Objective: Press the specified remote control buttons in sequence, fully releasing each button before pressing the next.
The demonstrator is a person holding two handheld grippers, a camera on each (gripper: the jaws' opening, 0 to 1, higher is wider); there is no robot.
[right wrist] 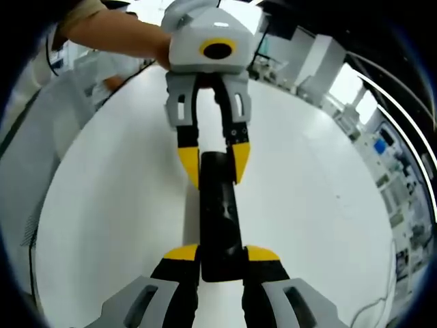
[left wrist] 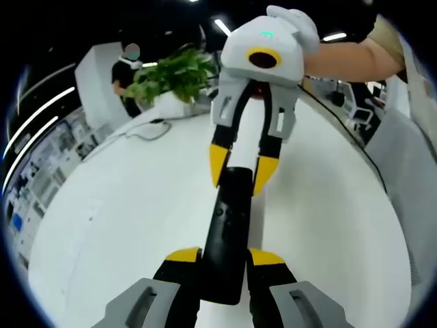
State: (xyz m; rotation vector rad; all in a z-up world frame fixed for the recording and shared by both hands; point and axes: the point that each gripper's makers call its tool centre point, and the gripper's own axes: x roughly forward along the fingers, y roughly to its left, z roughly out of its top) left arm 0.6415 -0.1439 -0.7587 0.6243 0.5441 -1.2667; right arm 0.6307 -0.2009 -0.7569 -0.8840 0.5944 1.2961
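In the left gripper view, the left tongs (left wrist: 224,258) come up from the 6 o'clock edge. Their yellow tips are clamped on the near end of a long black remote (left wrist: 229,232). The remote points away toward 12 o'clock. It is held up over the white desk (left wrist: 123,219). At the far end of the remote, the right tongs (left wrist: 240,169) reach down from 12 o'clock. Their yellow tips sit on both sides of the far end and squeeze it. A person's hand (left wrist: 297,24) holds the right tongs from the 1 o'clock side.

A green plant (left wrist: 174,75) stands at the far end of the desk, at about 11 o'clock. A dark cable (left wrist: 147,130) lies on the desk just in front of the plant. A person (left wrist: 126,68) stands behind the plant.

In the right gripper view, the right tongs (right wrist: 222,256) rise from 6 o'clock and are clamped on one end of the remote (right wrist: 220,219). The left tongs (right wrist: 215,164) reach in from 12 o'clock and grip the other end. An arm (right wrist: 109,31) comes in from 11 o'clock and holds the left tongs. The white desk (right wrist: 321,205) lies under the remote.
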